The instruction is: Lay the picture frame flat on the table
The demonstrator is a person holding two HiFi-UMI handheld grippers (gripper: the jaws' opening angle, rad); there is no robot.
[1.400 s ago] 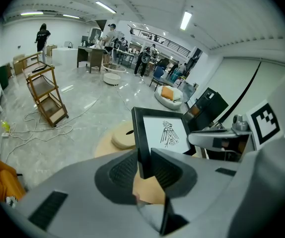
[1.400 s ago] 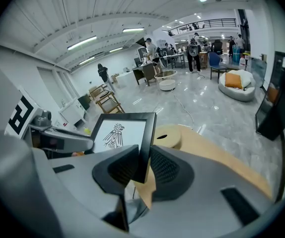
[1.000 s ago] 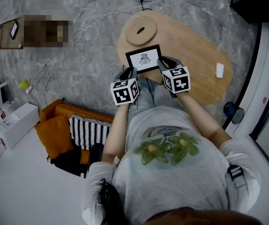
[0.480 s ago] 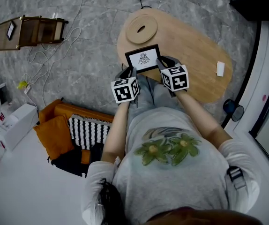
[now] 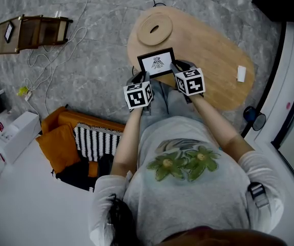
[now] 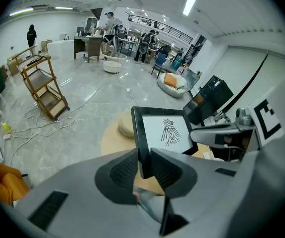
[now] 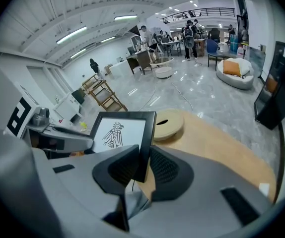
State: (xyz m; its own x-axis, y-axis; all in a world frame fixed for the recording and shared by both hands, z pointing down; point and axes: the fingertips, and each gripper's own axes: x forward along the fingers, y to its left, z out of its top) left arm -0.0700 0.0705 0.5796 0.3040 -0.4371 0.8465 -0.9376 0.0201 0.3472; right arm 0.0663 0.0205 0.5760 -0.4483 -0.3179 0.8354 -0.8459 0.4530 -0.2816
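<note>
Left gripper view: the left gripper [image 6: 143, 156] has its jaws narrowed onto the left edge of the picture frame [image 6: 165, 132], a pad pressing on each face. In the right gripper view, the right gripper [image 7: 144, 155] clamps the frame's right edge the same way. The frame is held tilted up, bird print towards the person, over the near end of the wooden table [image 5: 213, 50]. A round wooden disc [image 5: 155, 31] lies just beyond it, and a small white block [image 5: 240, 74] sits well apart.
</note>
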